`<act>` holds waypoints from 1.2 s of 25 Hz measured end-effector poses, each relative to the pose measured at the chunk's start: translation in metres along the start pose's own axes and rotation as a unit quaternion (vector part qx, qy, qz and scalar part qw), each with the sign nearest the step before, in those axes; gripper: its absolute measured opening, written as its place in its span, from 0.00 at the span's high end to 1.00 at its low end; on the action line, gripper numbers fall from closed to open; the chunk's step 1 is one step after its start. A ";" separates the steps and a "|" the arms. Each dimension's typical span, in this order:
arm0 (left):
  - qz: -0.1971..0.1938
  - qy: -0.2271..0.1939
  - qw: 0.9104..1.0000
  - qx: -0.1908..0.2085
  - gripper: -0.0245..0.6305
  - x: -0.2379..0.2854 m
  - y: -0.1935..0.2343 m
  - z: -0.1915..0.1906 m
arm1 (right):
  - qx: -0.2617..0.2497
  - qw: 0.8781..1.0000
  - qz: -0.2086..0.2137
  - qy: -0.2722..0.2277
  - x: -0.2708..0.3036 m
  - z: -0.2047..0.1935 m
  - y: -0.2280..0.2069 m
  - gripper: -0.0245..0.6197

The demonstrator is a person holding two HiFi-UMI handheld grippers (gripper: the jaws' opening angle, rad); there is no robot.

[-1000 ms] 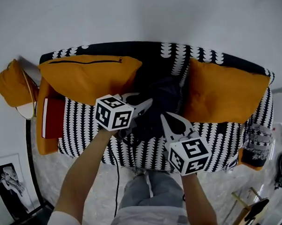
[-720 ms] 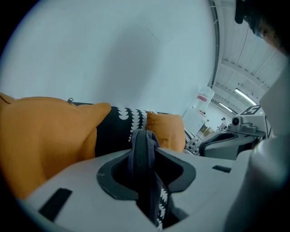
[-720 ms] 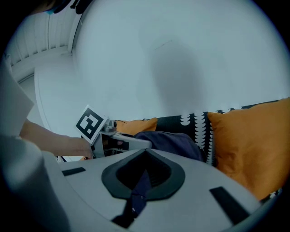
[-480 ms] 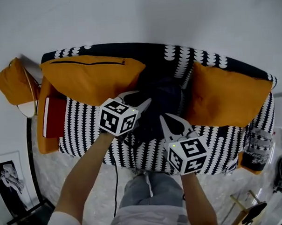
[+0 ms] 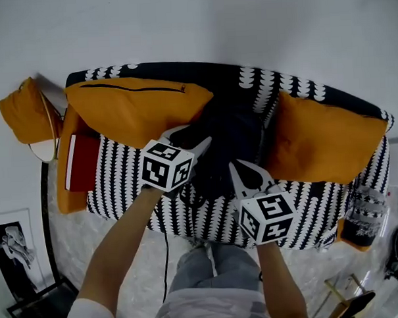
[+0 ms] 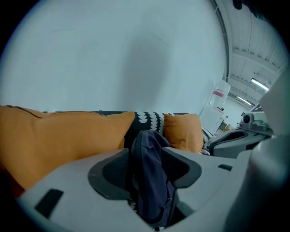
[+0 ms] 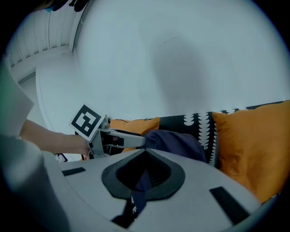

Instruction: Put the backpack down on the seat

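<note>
A dark blue backpack [image 5: 228, 144] rests on the black-and-white patterned sofa seat [image 5: 121, 181], leaning on the backrest between two orange cushions. My left gripper [image 5: 190, 139] is at the backpack's left side and its jaws are opening. In the left gripper view the backpack [image 6: 152, 181] stands upright in the wide gap between the jaws of that gripper [image 6: 147, 158]. My right gripper [image 5: 249, 176] is at the backpack's front. In the right gripper view this gripper [image 7: 144, 174] is shut on a dark blue strap [image 7: 141, 183] of the backpack [image 7: 179, 142].
A large orange cushion [image 5: 131, 108] lies left of the backpack and another [image 5: 323, 140] right of it. A red book [image 5: 81, 163] lies at the sofa's left end. A round side table with an orange cushion [image 5: 22, 116] stands at the left. A black cable [image 5: 165, 255] hangs before the sofa.
The left gripper's jaws have spread apart around the backpack. Both grippers have stayed close to the backpack at the sofa's middle, and the right one keeps its hold on the strap.
</note>
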State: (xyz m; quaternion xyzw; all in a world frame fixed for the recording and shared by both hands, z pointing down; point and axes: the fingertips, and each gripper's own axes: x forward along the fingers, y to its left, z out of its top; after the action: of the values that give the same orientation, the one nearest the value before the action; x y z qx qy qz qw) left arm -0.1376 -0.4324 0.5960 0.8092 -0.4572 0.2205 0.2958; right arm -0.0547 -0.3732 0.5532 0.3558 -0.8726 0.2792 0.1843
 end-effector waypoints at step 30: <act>-0.022 -0.072 0.997 -0.028 0.65 -0.116 -0.108 0.032 | -0.034 0.998 -0.027 -0.050 -0.081 0.052 0.069 0.96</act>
State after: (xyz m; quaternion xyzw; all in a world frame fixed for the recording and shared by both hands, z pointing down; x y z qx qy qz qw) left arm -0.0969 -0.3389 0.4700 0.8243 -0.4656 0.1425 0.2890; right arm -0.0557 -0.3230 0.4457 0.3864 -0.8798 0.2264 0.1597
